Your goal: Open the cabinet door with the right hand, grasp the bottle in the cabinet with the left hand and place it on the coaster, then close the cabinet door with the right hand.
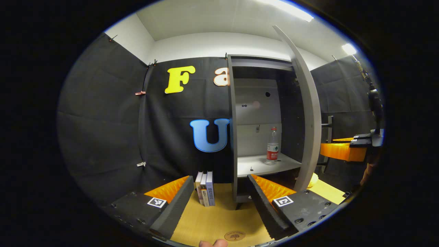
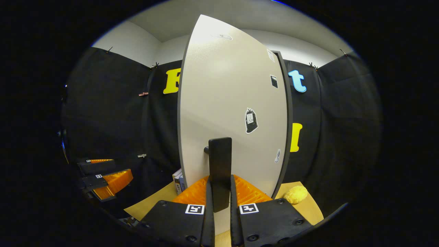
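1. Your right gripper (image 2: 219, 192) is clamped on the cabinet door's black handle (image 2: 220, 171): in the right gripper view both fingers press against the bar's lower end, 1 on each side.
2. The cabinet door (image 2: 233, 113) is swung open. In the left gripper view its edge (image 1: 310, 113) stands out from the right side of the cabinet (image 1: 233, 137), and your right gripper (image 1: 343, 151) shows beyond it at the handle.
3. Your left gripper (image 1: 219, 192) is open, its 2 fingers spread wide, with nothing between them. It hangs above the tabletop (image 1: 212, 219), pointing toward the cabinet's left wall.
4. The bottle (image 1: 272, 145) stands upright on the cabinet's lower shelf (image 1: 260, 164), near the back wall and toward the shelf's right side. It is clear, with a red label and a red cap, and is well apart from your left gripper.
5. The coaster (image 1: 235, 235) is a round brown disc lying flat near the tabletop's front edge, between your left gripper's fingers as that view has it. Nothing rests on it.
6. 3 books (image 1: 205, 188) stand upright toward the tabletop's back edge, just left of the cabinet.
7. A yellow, lumpy thing (image 2: 295, 194) lies on the tabletop toward its right edge, just beside the open door's far edge.
8. In the right gripper view your left gripper (image 2: 106, 180) shows low on the left, its fingers apart.
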Demonstrator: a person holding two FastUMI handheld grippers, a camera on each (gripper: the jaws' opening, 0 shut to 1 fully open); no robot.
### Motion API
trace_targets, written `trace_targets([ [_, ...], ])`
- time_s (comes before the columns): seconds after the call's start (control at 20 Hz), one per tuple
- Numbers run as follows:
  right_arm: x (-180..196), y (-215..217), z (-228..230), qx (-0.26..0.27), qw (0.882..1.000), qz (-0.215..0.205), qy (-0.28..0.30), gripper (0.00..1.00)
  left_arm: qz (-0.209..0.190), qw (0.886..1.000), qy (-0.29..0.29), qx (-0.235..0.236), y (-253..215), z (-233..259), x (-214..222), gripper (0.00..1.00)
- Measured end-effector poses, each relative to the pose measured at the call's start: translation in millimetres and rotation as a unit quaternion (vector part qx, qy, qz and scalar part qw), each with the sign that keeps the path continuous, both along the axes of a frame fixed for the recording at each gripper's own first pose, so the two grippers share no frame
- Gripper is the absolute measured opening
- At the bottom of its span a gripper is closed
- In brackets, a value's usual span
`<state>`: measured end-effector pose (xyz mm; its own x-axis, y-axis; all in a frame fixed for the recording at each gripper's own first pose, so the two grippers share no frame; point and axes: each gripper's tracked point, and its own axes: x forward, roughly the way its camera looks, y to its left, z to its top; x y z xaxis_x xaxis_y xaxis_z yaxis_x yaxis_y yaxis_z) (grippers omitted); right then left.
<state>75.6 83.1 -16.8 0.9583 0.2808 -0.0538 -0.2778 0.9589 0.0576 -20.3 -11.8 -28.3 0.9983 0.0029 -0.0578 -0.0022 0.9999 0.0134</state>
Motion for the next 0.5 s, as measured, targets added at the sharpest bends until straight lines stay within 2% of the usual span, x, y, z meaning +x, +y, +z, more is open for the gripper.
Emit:
trace_targets([
  [0.5, -29, -70, -4, 0.000, 0.998, -0.061, 0.000, 0.21, -0.037, 0.999, -0.016, -0.011, -41, 10, 7, 0.97],
])
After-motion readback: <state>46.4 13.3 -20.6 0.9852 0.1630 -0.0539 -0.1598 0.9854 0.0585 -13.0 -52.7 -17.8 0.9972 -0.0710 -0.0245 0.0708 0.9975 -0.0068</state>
